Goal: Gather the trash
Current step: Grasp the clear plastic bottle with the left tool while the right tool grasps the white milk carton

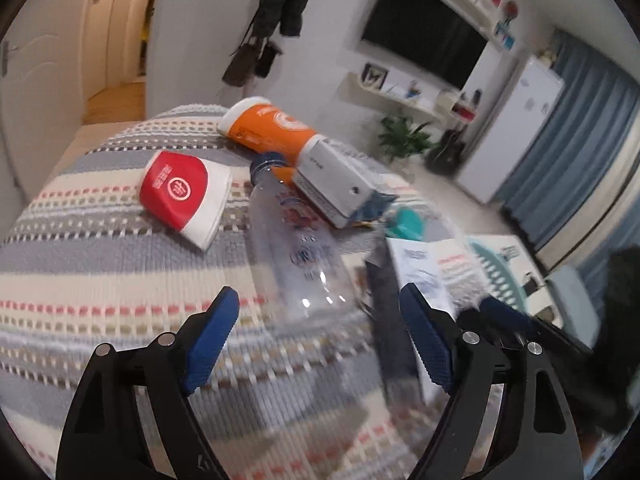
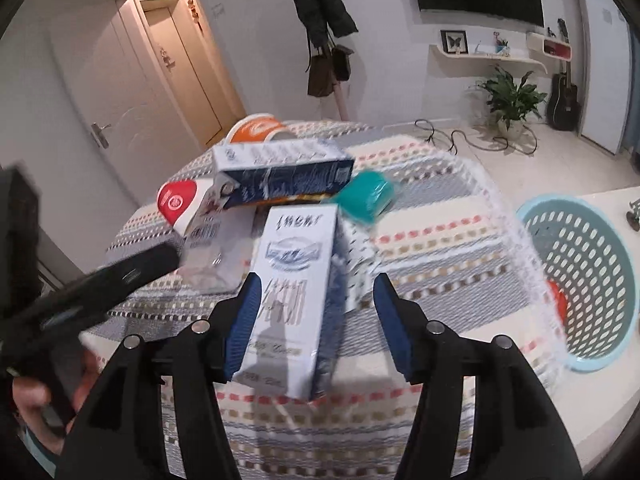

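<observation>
We hold both grippers over a striped cloth (image 1: 100, 240) covering the table, trash clustered mid-cloth. Left gripper (image 1: 320, 344): jaws spread wide, nothing pinched; the clear plastic bottle (image 1: 296, 240) lies on its side in front of the gap, base toward us, blue cap away, pads clear of it. Open cloth to the left of the bottle, free room there. A flattened red-and-white paper cup (image 1: 184, 196) lies left of the bottle, apart from it. An orange cup (image 1: 268, 128) lies on its side at the far edge, a grey carton (image 1: 336, 184) against it and next to the bottle neck. A teal object (image 1: 404, 224) sits right of the carton; blurred, can't tell what it is.

Right gripper (image 2: 316, 312): jaws parted, a white milk carton (image 2: 292, 292) between them; the left pad looks at or very near its side, the right pad has a clear gap, so not pinched. A dark blue carton (image 2: 280, 172) lies crosswise behind it.

The cloth's fringed right edge (image 2: 516, 248) drops off just beside a light-blue perforated basket (image 2: 580, 272) on the white surface, something red inside. The other gripper (image 2: 100, 280) crowds the left side of the right wrist view, a hand (image 2: 28, 400) below it.
</observation>
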A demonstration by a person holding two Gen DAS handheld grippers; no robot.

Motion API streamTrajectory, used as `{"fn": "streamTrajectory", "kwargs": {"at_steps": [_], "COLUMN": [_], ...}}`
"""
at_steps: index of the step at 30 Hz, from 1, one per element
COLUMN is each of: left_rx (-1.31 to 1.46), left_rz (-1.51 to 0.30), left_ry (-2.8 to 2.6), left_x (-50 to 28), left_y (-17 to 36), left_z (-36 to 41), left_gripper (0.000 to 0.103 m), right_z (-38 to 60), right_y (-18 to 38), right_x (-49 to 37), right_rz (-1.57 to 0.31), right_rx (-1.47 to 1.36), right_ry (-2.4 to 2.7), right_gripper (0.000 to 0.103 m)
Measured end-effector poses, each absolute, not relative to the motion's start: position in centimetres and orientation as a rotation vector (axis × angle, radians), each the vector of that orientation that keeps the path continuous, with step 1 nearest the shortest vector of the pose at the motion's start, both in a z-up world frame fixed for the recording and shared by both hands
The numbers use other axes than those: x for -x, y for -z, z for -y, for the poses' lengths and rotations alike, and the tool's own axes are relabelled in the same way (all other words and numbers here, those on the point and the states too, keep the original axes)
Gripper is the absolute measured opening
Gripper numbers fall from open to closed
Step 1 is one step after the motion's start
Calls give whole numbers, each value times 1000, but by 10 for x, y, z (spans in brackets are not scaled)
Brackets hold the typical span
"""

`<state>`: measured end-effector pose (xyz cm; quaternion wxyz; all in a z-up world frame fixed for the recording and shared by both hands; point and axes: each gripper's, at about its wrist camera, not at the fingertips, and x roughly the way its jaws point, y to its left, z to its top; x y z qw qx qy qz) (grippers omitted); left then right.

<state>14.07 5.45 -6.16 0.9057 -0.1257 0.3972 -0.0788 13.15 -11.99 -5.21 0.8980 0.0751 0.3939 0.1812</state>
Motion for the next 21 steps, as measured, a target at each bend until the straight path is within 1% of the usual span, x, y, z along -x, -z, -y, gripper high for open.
{"fn": "streamTrajectory", "kwargs": {"at_steps": [3,5,8,9,10,12,13,14,16,21], "left_rx": [255,240,214,208,194,210,217,230,244,291], "left_rz": [-846,-863,-898,-903,-909,-899,-899,-899,-892,-886], "left_ry": [146,131,91,84,81,98,102,107,102,102], "left_x": [-164,-177,-193,-194,-193,-185,-182,-176,-158,-115], "left_y": [67,71,77,78,81,82,82,81,80,80], "left_z": [-46,-41,-35,-38,-39,-44,-46,-50,-59,-84], "left_gripper": [80,78,72,64,64,62,60,60,59,59], "right_z": [116,116,117,116,115,111,107,104,96,81], "right_y": [55,55,53,52,53,53,53,53,55,65], "right_x": [-129,-129,-129,-129,-129,-128,-129,-130,-135,-150], "right_rz": [-828,-830,-829,-832,-834,-837,-841,-848,-871,-941], "right_rx": [-133,-129,-118,-117,-116,-110,-104,-98,-83,-65], "right_ry": [-376,-377,-373,-375,-378,-380,-377,-373,-354,-320], "right_gripper": [55,55,55,56,57,61,64,68,71,72]}}
